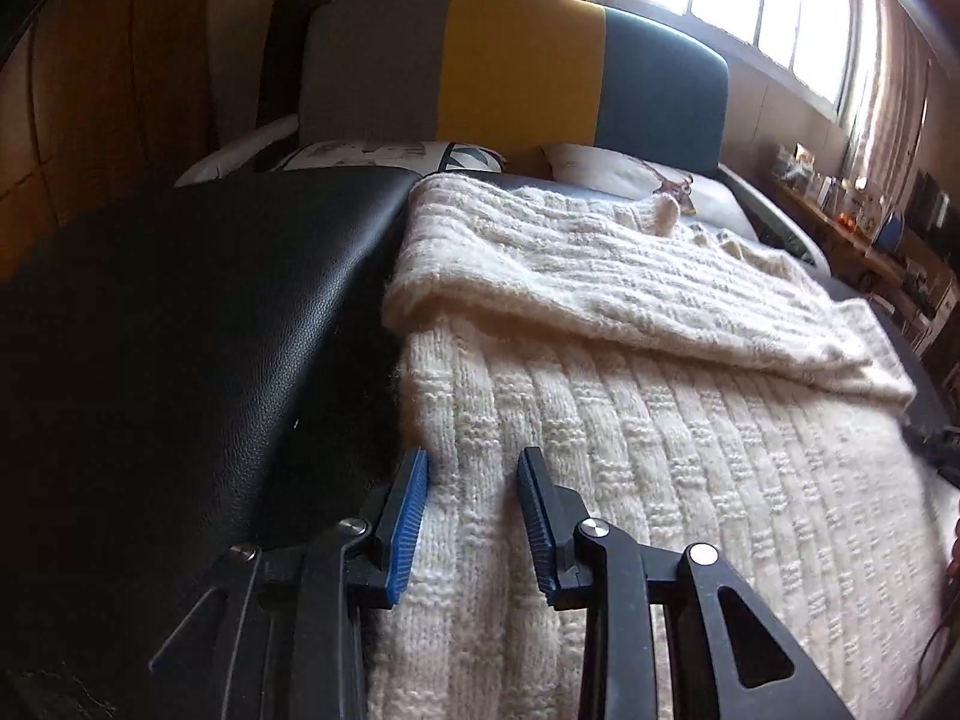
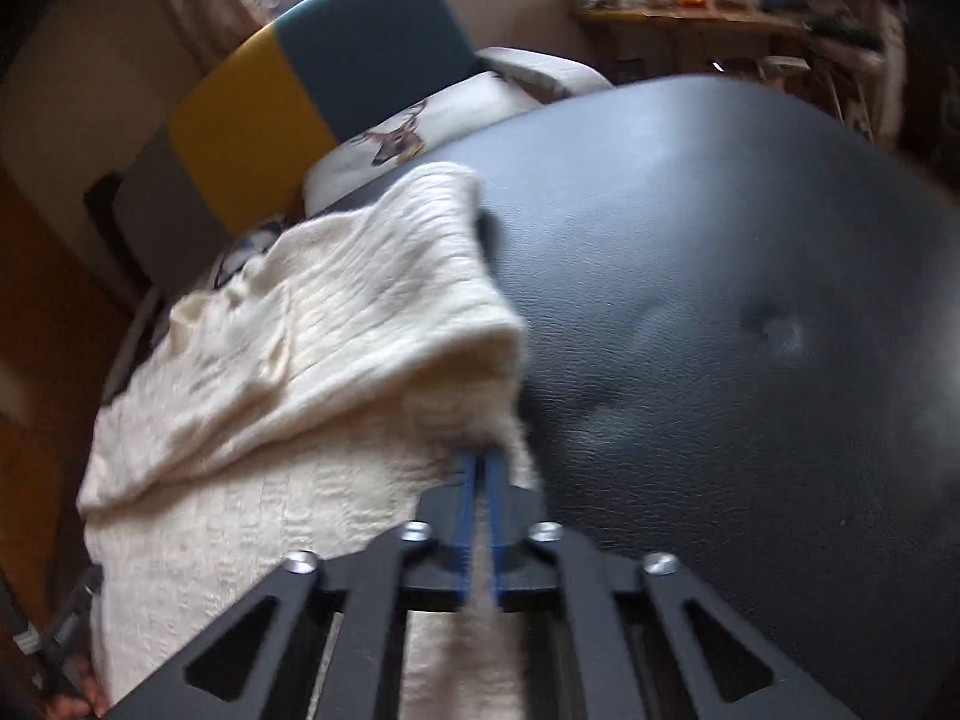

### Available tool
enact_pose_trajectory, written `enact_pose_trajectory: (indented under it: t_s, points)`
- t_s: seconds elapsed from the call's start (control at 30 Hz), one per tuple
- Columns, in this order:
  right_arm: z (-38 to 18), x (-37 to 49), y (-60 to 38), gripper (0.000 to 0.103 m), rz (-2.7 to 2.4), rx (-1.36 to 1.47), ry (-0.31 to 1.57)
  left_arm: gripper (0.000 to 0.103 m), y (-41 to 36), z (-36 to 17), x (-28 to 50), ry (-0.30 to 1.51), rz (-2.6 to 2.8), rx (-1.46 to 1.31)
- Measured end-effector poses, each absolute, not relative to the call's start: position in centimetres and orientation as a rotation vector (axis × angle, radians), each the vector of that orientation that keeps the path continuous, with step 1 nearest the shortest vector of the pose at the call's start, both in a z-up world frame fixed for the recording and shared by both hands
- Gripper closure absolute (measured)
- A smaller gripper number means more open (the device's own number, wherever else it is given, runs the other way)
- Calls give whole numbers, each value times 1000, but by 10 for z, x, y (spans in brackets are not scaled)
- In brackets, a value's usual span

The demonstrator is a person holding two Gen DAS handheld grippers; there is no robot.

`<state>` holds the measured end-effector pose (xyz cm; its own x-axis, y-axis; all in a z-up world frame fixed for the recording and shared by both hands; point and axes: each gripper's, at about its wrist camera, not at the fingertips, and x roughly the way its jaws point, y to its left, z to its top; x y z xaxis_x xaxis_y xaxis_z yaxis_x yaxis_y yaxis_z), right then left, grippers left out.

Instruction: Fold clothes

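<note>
A cream knitted sweater point(image 1: 660, 450) lies spread on a black leather surface point(image 1: 180, 330), with a sleeve point(image 1: 570, 276) folded across its upper part. My left gripper point(image 1: 474, 462) stands open over the sweater's left edge, its blue pads point(image 1: 408, 528) on either side of the knit. In the right wrist view the same sweater point(image 2: 270, 360) fills the left half. My right gripper point(image 2: 480, 462) is shut on the sweater's right edge, and the knit bunches up around its fingertips. This view is blurred.
The black leather surface point(image 2: 750, 300) extends right of the sweater. Behind stand a grey, yellow and blue headboard point(image 1: 516, 66), pillows with a deer print point(image 1: 660, 180), a bright window point(image 1: 750, 6) and a cluttered wooden shelf point(image 2: 720, 6). The other gripper's tip shows at the right edge point(image 1: 936, 450).
</note>
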<state>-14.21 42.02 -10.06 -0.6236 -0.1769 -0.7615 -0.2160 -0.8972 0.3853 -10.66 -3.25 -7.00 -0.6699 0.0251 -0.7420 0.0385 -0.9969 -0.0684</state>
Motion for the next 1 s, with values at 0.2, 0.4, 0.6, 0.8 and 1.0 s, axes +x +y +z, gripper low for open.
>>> enact_pose_trajectory:
  t_s: [0.2,0.4,0.6,0.8,1.0]
  points:
    - [-81,-135,424,97,2838,-1272,822,73,-12,-46,-95,50,-2906,1217]
    - [-102,-172,422,97,2842,-1502,766,73,96,-28,-93,1,-3205,1348]
    - [-104,-179,442,97,2884,-1584,782,73,247,-41,-78,-287,-3485,1557]
    - [-104,-177,449,97,2914,-1576,764,72,310,-76,-71,-364,-3417,1808]
    - [-89,-162,462,56,2933,-1471,617,73,299,-77,-75,-184,-3441,1860]
